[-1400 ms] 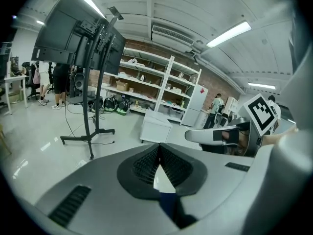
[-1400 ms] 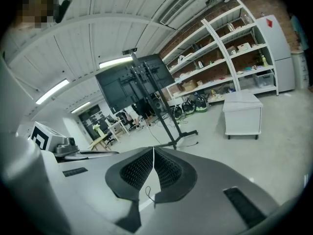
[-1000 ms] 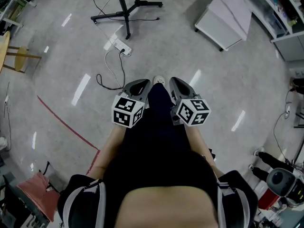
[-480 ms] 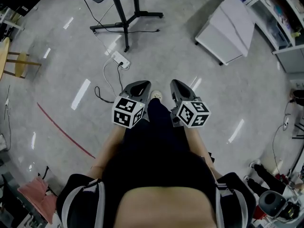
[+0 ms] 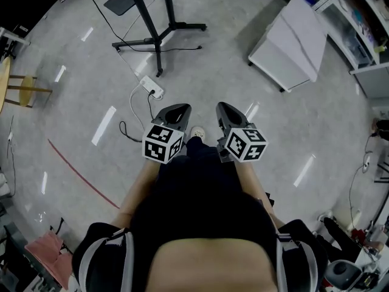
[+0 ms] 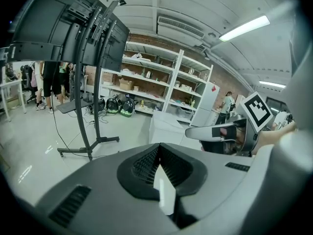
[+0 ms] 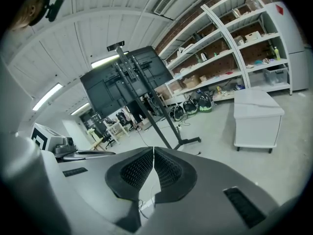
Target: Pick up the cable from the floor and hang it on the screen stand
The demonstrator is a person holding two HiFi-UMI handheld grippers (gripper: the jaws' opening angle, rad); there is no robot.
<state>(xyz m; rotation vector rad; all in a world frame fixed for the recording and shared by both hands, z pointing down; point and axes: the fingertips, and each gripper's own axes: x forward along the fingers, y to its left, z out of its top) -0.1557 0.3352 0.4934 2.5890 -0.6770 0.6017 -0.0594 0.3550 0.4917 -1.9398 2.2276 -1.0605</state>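
A thin black cable (image 5: 126, 131) lies in a loop on the grey floor, left of my left gripper (image 5: 176, 109). It runs up toward a white power strip (image 5: 152, 87). The black screen stand (image 5: 159, 36) rises ahead, its legs spread on the floor. In the left gripper view the stand (image 6: 92, 112) and its dark screen (image 6: 54, 28) stand at the left. My left gripper (image 6: 157, 149) is shut and empty. My right gripper (image 5: 225, 109) is held level beside it. In its own view the right gripper (image 7: 153, 152) is shut with nothing between the pads, facing the stand (image 7: 157, 126).
A white cabinet (image 5: 290, 34) stands on the floor at the right, ahead. A red line (image 5: 79, 172) crosses the floor at the left and a wooden stool (image 5: 24, 84) stands at the far left. Shelving (image 7: 230, 58) lines the back wall. People (image 6: 49, 84) stand far off behind the stand.
Both grippers have travelled forward together toward the screen stand. The stand's base, power strip and cable loop now sit nearer to the grippers. Both jaws stay shut.
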